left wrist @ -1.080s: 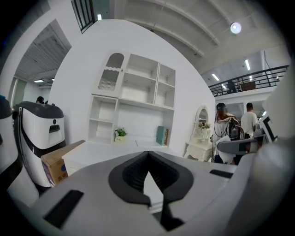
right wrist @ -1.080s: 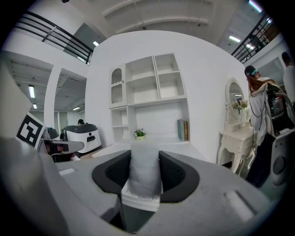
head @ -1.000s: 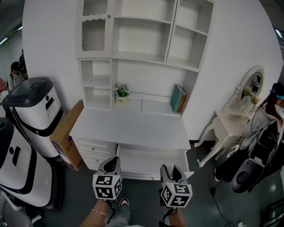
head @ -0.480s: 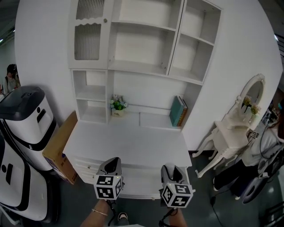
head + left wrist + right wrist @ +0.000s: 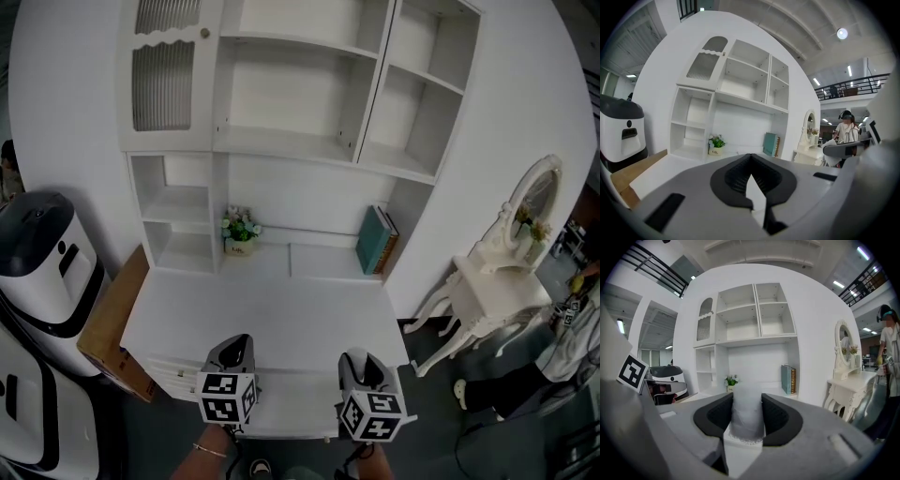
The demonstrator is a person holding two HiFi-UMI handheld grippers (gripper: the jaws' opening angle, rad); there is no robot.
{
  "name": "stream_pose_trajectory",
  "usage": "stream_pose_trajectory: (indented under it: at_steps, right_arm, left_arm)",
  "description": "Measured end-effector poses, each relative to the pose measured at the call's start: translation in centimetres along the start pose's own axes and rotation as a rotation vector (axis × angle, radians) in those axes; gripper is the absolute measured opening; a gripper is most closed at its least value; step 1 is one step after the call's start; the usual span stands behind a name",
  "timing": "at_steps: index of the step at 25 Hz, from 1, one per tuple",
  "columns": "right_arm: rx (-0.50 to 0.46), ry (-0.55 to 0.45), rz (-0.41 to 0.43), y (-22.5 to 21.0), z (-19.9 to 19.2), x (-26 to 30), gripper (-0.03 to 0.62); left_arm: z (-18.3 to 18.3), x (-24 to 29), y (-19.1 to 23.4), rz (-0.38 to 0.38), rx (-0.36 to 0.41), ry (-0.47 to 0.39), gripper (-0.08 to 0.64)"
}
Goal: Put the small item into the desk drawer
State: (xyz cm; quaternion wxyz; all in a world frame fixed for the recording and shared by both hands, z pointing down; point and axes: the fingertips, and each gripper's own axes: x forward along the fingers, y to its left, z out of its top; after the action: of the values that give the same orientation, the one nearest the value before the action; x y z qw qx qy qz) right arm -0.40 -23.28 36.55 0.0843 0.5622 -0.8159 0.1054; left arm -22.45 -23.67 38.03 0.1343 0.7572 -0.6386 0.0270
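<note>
Small item clamped in the right gripper, at the front edge of the desk.

Logs, at the far left of the head view, a white machine (image 5: 42,253) with a cardboard box (image 5: 108,328) just beside it, against the desk (image 5: 272,309). Notes drawer fronts (image 5: 173,373) under the desk's lower-left edge. Finds the left gripper (image 5: 234,343) at lower centre-left, jaws pressed together on nothing. Records a potted plant (image 5: 239,230) on the desk's rear ledge. Finds the right gripper (image 5: 359,359) at lower centre-right, jaws parted only by the small item (image 5: 747,413), a white piece gripped on both sides. Logs books (image 5: 376,241) upright at right rear and a dressing table (image 5: 497,281) further right.
</note>
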Motion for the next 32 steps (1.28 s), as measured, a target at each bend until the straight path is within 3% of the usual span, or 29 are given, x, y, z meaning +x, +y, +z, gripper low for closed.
stream_pose_trajectory:
  at_steps: [17, 22, 32]
  right_arm:
    - [-0.006, 0.044, 0.023, -2.5, 0.3, 3.4, 0.167]
    - [0.023, 0.057, -0.029, -5.5, -0.7, 2.5, 0.167]
    - [0.100, 0.075, -0.187, -12.7, -2.6, -1.2, 0.167]
  left_arm:
    - [-1.2, 4.2, -1.8, -0.010, -0.006, 0.067, -0.002]
    - [-3.0, 5.8, -4.2, -0.049, 0.000, 0.115, -0.002]
    - [-4.5, 9.4, -11.8, -0.201, 0.047, 0.175, -0.002]
